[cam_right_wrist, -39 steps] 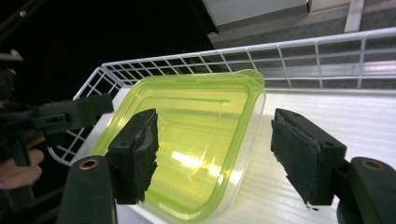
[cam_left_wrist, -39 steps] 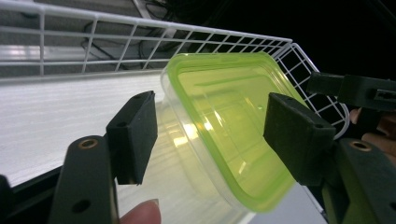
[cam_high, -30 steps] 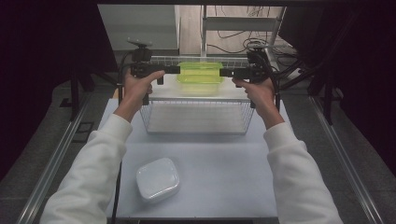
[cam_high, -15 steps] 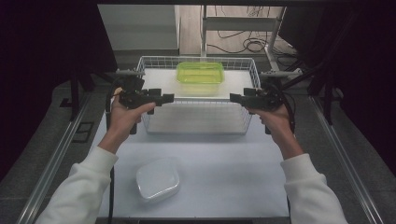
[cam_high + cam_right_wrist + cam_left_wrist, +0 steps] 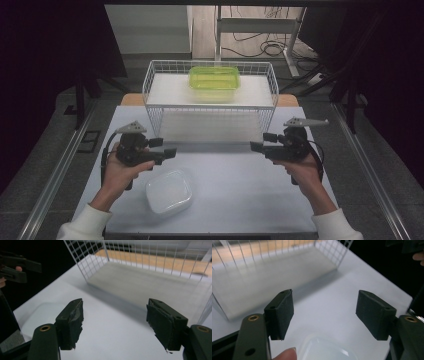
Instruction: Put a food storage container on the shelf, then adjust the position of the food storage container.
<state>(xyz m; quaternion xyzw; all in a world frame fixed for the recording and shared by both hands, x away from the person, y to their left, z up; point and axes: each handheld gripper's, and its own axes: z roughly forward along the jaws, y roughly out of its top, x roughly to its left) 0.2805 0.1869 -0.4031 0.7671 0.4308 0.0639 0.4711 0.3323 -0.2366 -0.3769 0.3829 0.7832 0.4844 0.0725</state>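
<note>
A yellow-green clear container (image 5: 214,82) sits at the back of the white wire basket (image 5: 155,107). A white lidded container (image 5: 169,191) lies on the table close to the front edge. My left gripper (image 5: 165,147) hovers open just above and left of it, pointing right. In the left gripper view the open gripper (image 5: 325,310) holds nothing, with the white container (image 5: 329,350) below its jaws. My right gripper (image 5: 262,141) hovers open at the right, pointing left. In the right gripper view that gripper (image 5: 115,320) is empty, and the white container (image 5: 42,315) lies far left.
The basket (image 5: 150,282) stands at the back of the pale table (image 5: 235,200), its front wall between the two hands. Dark floor and metal rails (image 5: 55,180) flank the table. Cables (image 5: 260,45) lie on the floor behind the basket.
Both grippers have drawn back from the basket towards the front of the table and moved lower. The yellow-green container stays in the basket. The white container has not moved.
</note>
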